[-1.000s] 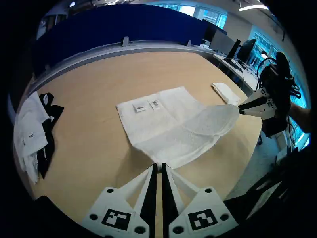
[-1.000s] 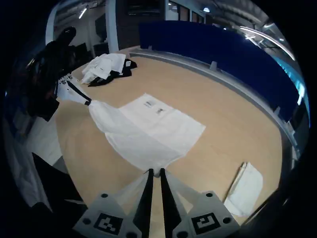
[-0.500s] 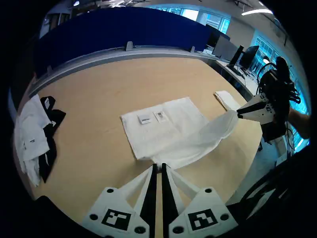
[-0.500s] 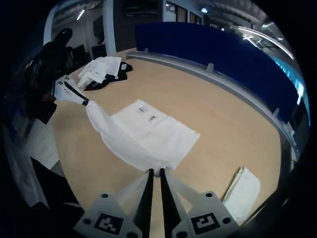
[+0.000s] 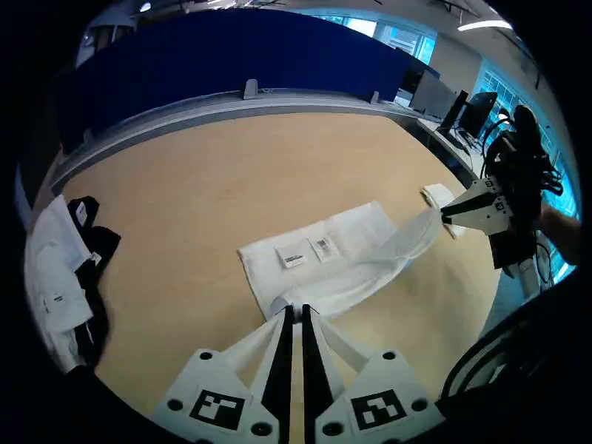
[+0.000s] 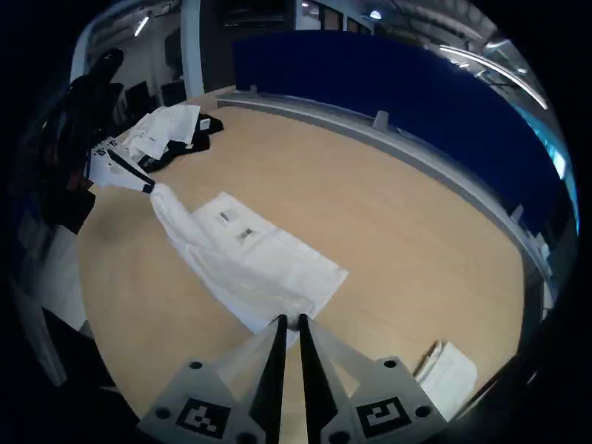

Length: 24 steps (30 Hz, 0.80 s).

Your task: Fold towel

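Now: towel pinched at both near corners, near edge off the table

Left gripper: fingers nearly together, clamped on one near corner of the white towel. Right gripper: same, fingers closed down on the other near corner. The left gripper view also has the right gripper farther off at the right, with a towel corner caught at its tip. The right gripper view has the left gripper at upper left doing likewise.

Towel sits mid-way along the wooden table, toward the side nearest the grippers. Its far part lies flat, with two small labels facing up on it (print too small to tell). The near edge is lifted and strung between the two grippers, sagging in a soft roll over the flat part.

Long axis runs gripper to gripper: lower left to upper right in the left gripper view, upper left to lower centre in the right gripper view. Each short side points toward a gripper.

Pile of white and black clothes lies at the left end of the table, well apart from the towel. Small folded white cloth lies at the right end; in the left gripper view it shows just behind the right gripper's tip. Blue partition runs along the far side of the table.
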### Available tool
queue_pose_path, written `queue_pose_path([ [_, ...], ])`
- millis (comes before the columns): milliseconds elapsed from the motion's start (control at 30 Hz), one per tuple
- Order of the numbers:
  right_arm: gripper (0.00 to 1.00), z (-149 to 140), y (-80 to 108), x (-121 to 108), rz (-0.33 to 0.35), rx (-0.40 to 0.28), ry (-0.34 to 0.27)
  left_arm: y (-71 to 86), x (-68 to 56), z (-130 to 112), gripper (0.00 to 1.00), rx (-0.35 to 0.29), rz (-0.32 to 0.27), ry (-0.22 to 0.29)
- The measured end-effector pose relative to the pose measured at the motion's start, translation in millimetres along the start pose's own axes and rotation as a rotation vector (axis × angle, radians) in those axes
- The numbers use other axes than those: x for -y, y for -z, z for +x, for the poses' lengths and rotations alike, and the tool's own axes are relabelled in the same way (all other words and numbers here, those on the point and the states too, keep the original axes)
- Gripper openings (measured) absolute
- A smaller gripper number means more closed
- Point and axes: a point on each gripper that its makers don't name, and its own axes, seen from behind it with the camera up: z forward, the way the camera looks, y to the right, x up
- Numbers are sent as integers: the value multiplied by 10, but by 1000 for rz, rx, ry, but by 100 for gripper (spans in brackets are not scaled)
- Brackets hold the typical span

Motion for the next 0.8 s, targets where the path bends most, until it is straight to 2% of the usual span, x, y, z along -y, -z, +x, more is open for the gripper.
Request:
queue_pose_path([
  [500, 12, -115, -356, -111, -1, 51, -45, -366, 152, -71, 8, 49, -5, 23],
  [800, 12, -67, -568, -254, -31, 60, -88, -528, 266, -12, 8, 40, 4, 55],
])
